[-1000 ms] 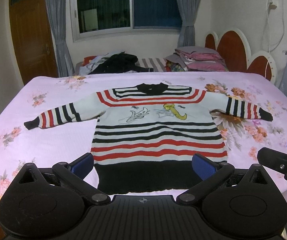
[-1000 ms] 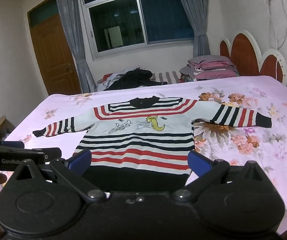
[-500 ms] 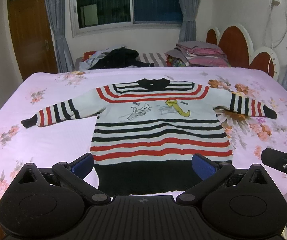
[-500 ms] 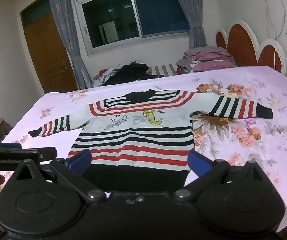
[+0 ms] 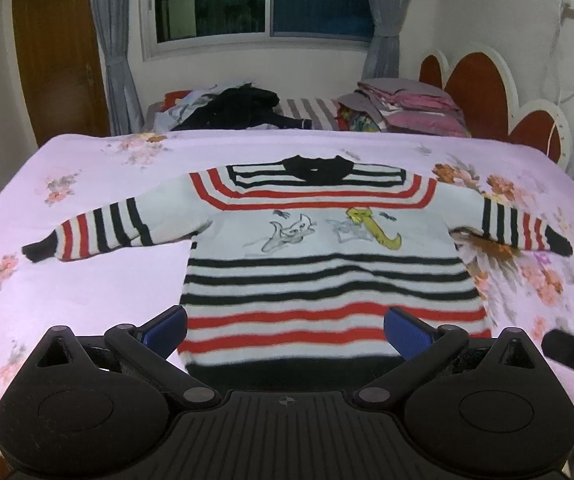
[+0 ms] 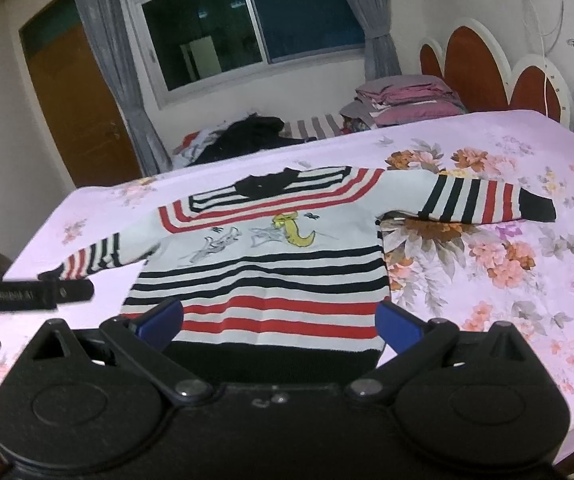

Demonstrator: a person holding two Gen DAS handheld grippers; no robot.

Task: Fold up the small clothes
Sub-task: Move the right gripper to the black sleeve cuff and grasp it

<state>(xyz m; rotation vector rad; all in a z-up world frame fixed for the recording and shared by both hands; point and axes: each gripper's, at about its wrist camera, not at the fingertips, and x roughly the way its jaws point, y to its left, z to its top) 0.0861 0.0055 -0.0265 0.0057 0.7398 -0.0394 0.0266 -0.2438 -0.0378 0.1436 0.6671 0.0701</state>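
A striped child's sweater (image 5: 327, 264) lies flat on the bed (image 5: 87, 280), hem nearest both spread, empty hand-held grippers — left (image 5: 285, 330), right (image 6: 279, 318) — collar pointing away.

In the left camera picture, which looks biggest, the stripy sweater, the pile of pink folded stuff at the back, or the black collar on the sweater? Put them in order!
1. Stripy sweater, by far the largest.
2. Pink folded pile, though it sits farther back, so it may really be bigger than it looks.
3. Black collar, the smallest.
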